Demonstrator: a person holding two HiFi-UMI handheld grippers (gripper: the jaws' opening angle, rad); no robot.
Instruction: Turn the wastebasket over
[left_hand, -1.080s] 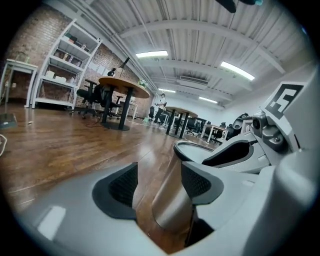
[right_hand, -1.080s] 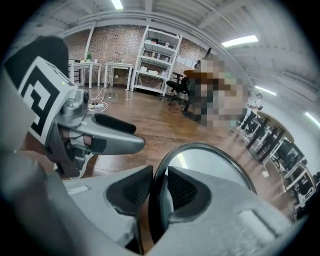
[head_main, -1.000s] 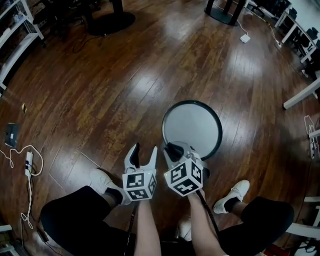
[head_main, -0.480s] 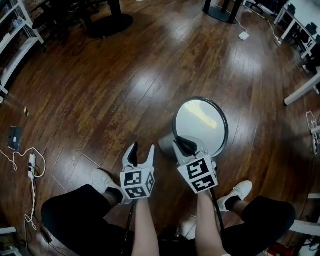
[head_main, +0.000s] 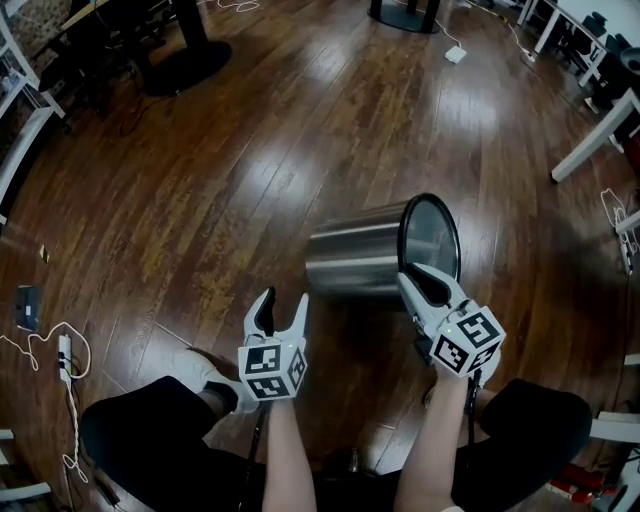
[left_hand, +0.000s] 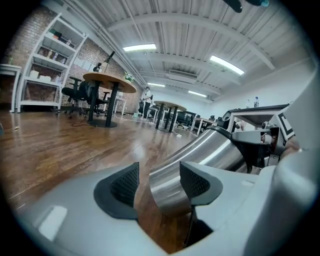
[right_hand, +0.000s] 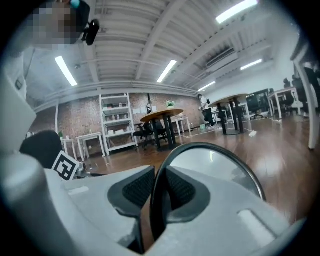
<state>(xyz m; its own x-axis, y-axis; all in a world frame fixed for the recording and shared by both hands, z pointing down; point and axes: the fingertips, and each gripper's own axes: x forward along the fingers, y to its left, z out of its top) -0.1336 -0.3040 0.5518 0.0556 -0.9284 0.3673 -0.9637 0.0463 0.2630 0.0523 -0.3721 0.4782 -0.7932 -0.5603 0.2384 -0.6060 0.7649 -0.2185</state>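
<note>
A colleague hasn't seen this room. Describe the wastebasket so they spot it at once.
On the dark wooden floor, ahead of the person's knees, a shiny cylindrical metal wastebasket is tipped sideways. Its black rim sits clamped in the white right gripper.

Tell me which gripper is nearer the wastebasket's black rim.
Right. The right gripper is shut on the rim of the wastebasket. The left gripper is open near the opposite, closed end, away from the rim.

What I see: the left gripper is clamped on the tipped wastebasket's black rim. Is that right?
Wrong gripper. The right gripper is clamped on the tipped wastebasket's black rim, as the right gripper view shows; the left gripper stands open.
</note>
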